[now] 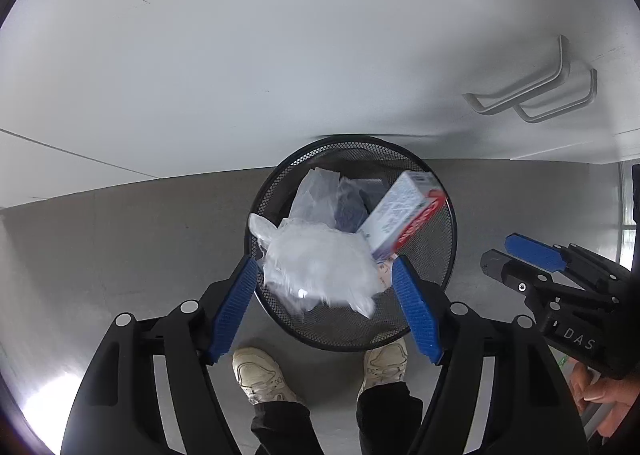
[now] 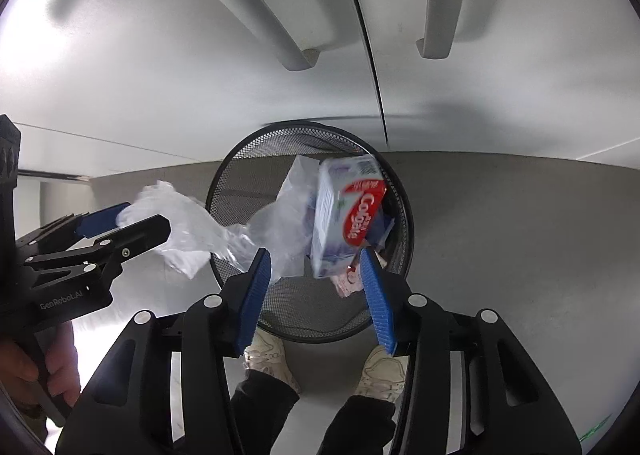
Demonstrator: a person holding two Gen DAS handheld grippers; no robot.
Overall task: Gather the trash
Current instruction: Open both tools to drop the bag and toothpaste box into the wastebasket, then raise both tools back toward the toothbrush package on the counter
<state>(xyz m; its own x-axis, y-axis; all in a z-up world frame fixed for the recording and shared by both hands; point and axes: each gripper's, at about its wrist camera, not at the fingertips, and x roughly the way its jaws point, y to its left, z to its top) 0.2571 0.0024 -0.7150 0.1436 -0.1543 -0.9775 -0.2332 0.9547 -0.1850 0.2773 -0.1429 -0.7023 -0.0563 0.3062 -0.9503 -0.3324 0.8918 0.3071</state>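
Two spread grippers, left (image 1: 325, 287) and right (image 2: 316, 279), over mesh bin (image 1: 444, 239) on grey floor (image 1: 120, 239) beside white cabinet (image 1: 280, 55).

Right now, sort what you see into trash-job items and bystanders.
Part of the job:
- black mesh wastebasket
- crumpled clear plastic bag, between the left gripper's open jaws
- Colgate toothpaste box, dropping into the basket ahead of the right gripper

Just there:
- cabinet door handles
- person's white sneakers
- grey floor
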